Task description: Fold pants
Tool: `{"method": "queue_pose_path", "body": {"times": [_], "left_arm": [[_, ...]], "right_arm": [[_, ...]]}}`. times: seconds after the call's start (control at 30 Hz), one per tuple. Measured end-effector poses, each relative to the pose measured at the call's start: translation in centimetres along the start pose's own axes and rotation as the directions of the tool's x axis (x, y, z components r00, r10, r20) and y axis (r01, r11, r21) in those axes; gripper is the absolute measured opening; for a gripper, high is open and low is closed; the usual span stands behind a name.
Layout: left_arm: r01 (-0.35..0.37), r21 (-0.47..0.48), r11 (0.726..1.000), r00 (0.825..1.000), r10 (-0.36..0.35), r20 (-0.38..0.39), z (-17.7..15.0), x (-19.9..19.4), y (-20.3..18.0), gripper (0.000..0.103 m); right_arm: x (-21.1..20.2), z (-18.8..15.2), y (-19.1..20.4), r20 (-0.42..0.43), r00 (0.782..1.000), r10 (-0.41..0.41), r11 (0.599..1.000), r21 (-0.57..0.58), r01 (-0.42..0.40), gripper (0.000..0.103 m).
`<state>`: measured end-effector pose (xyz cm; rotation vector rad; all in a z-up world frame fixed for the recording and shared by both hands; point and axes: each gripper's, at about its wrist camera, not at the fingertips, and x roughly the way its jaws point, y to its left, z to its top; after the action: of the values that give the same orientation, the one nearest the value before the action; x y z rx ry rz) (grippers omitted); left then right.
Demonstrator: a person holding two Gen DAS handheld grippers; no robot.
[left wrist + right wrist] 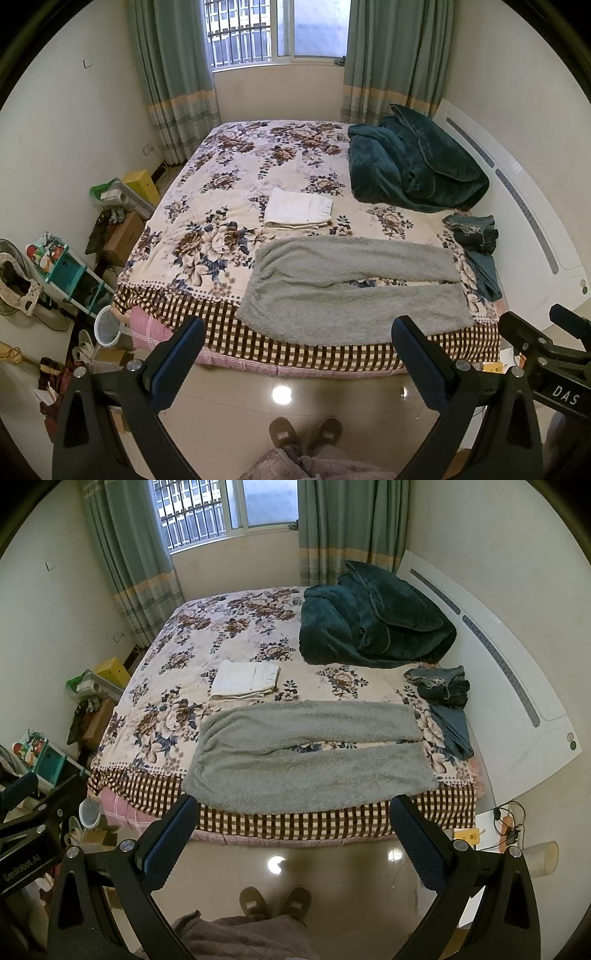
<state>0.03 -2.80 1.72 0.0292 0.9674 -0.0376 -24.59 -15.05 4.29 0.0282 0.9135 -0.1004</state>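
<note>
We count one pair of grey fleece pants [351, 284] spread flat across the lower middle of the frame on the bed [236, 177], waistband toward frame left, two legs running right with a narrow gap between them. Above it lies one folded white garment [297, 208]. One dark green blanket [413, 166] is heaped at upper right, and one crumpled pile of denim clothes [474, 236] sits at the right edge of the bed; how many pieces it holds we cannot make out.

Our left claw [298, 363] is released, fingers spread wide over the floor, grasping nothing. Our right claw [291, 840] is likewise released and empty. Both hang short of the bed's edge, apart from the pants. Two slippers [304, 434] show at bottom centre, partly hidden by a pinkish-grey garment cut off by the frame.
</note>
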Motion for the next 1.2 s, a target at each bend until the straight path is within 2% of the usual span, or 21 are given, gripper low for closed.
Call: {"method": "queue_pose_path", "body": {"times": [0.53, 0.73, 0.97, 1.07, 1.2], "left_arm": [[0.005, -0.005, 1.000, 1.000, -0.005, 0.001, -0.1, -0.1, 0.1, 0.103], [-0.019, -0.022, 1.000, 1.000, 0.019, 0.008, 0.4, 0.0, -0.4, 0.103], [-0.116, -0.082, 0.990, 0.991, 0.120, 0.056, 1.4, 4.0, -0.5, 0.103], [-0.160, -0.095, 0.983, 0.984, 0.167, 0.067, 2.9, 6.7, -0.7, 0.103], [-0.189, -0.095, 0.977, 0.981, 0.193, 0.035, 5.7, 11.3, -0.8, 0.103]], "right_arm": [[0.1, -0.2, -0.7, 0.005, 1.000, 0.020, 1.000, 0.004, -0.020, 0.103], [0.9, -0.7, -1.3, 0.003, 1.000, 0.016, 1.000, 0.011, -0.016, 0.103], [6.2, 0.2, -3.4, 0.005, 0.999, -0.032, 0.998, 0.053, 0.032, 0.103], [9.8, 2.1, -4.4, -0.001, 0.998, -0.066, 0.996, 0.055, 0.066, 0.103], [15.4, 4.9, -6.1, -0.031, 0.997, -0.069, 0.994, 0.084, 0.071, 0.103]]}}
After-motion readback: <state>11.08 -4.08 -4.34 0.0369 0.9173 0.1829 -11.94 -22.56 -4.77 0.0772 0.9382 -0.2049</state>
